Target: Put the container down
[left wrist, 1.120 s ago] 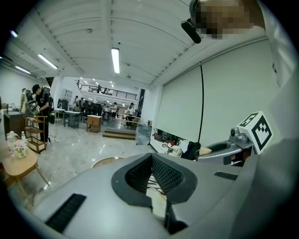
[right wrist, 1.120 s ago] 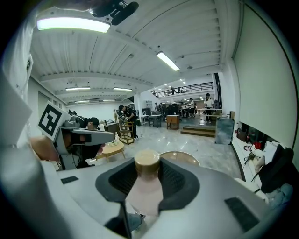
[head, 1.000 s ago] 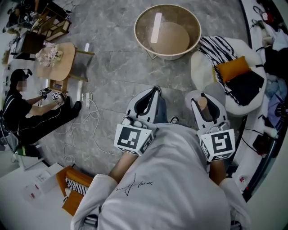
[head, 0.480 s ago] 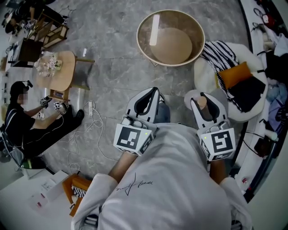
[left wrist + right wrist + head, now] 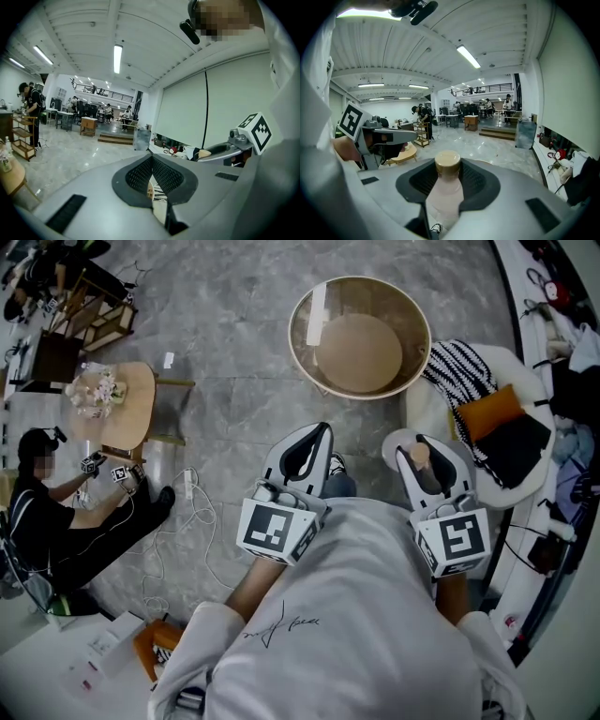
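Pale pink, tan-capped bottle (image 5: 446,190) clamped by right gripper (image 5: 424,446); left gripper (image 5: 151,161) closed, empty. To be lowered upright, clear of round glass-topped table (image 5: 309,310) rim.

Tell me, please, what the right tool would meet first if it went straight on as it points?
Probably the round table ahead, with the bottle in the right tool leading; depth is unclear.

You work in bright, even light from ceiling strips (image 5: 117,58). One strip glares on the round table (image 5: 361,343), and the floor (image 5: 70,157) shines softly. Both gripper views bend hard at the edges, go black in the corners, and blur up close.
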Tool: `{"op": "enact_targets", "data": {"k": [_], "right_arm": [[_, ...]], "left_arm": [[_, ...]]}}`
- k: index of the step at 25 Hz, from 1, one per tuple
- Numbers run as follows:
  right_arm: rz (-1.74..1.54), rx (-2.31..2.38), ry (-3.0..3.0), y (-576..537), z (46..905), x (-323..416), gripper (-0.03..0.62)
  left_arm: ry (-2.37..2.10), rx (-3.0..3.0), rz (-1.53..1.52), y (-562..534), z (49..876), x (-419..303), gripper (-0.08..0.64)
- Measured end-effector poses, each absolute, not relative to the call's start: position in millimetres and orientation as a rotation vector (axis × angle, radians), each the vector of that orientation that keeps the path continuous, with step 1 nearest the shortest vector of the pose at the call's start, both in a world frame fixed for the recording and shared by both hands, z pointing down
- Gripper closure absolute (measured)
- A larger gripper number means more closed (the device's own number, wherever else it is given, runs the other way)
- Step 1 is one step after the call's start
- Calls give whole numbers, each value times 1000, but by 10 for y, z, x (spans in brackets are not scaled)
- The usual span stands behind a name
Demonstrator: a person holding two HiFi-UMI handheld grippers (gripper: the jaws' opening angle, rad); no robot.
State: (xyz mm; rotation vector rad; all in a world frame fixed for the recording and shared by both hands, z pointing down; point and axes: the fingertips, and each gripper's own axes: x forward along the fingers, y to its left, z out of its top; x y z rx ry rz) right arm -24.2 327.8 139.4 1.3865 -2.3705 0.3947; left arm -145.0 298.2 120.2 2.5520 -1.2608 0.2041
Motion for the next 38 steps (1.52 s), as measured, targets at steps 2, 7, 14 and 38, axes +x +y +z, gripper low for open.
{"op": "enact_targets", "data": {"k": [2,7,14,38], "right_arm": [[393,1391,-2365,3190,1384,-304,448],[375,1401,-2357,2994,1361,-383,448],[354,1417,-2333,2858,1340,-451,448],[360,1374,-2402,1940,1456,-103,448]], "left_arm": [[-1252,2557,201,2887,1202,-1507,543],[-1218,2570,196,2680,1213,-1568,543],[-1184,2561,193,2533,1305,-1649,543],[-1331,2497,272,1700,1427,-1327,543]]}}
